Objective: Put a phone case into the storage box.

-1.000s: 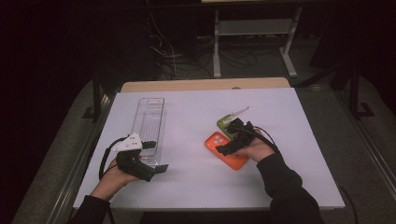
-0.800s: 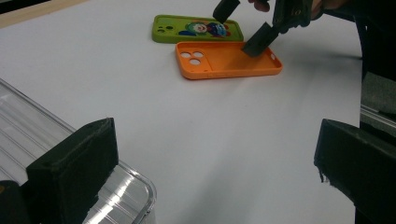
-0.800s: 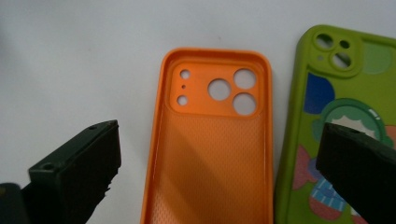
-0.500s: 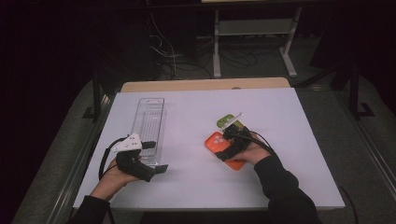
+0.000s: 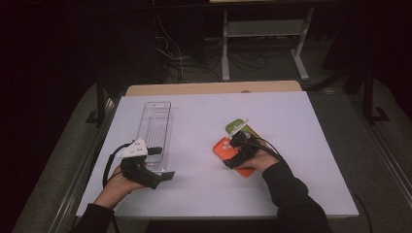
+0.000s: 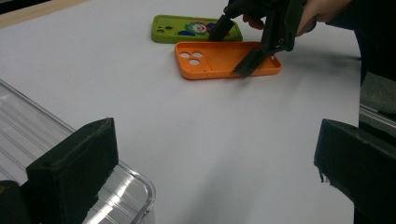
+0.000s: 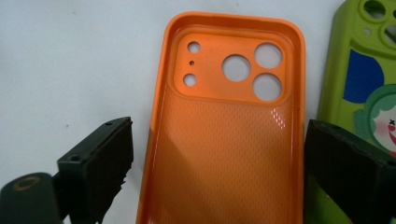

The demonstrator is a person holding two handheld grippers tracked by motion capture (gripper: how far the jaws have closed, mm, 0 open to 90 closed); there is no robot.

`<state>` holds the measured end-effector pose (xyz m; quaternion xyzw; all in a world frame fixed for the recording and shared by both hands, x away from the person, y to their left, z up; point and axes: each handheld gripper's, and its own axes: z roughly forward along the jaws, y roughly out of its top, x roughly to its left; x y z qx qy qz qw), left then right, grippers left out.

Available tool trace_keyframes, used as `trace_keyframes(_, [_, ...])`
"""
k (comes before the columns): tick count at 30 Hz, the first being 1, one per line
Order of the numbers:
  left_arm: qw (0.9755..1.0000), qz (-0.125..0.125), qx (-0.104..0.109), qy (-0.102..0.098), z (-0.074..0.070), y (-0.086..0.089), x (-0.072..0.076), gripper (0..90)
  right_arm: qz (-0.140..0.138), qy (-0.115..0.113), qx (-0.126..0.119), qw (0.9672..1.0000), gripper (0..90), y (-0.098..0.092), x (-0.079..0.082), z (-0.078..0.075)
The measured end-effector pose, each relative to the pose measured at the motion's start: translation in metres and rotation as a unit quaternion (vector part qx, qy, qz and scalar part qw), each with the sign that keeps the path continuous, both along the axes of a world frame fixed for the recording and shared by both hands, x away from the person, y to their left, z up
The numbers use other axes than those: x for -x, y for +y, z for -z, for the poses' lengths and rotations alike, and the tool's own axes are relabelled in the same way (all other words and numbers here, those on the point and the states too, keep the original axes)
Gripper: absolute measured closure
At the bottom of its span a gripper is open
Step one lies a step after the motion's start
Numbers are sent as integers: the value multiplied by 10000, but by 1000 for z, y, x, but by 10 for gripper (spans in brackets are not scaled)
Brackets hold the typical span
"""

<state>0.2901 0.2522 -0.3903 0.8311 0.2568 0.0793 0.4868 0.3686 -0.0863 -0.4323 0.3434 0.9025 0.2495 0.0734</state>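
Right now the right gripper (image 7: 215, 172) straddles the orange phone case (image 7: 224, 121) on the white table (image 5: 194, 116), its jaws just closing but not yet gripping, and the far pad could snag the touching green case (image 7: 359, 93).

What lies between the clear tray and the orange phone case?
Nothing: the high view shows only bare white table between the clear tray and the orange phone case; the left gripper view shows the same.
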Motion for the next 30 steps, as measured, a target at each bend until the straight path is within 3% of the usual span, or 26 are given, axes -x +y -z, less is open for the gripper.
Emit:
trace_keyframes(7, [10000, 10, -29, -4, 0, 0, 0, 0, 79, -58, 236, 9997, 121, 2, 3, 4])
trace_keyframes(30, [10000, 31, -49, -33, 0, -1, 0, 0, 364, 158, 293, 9988, 151, 3, 3, 3])
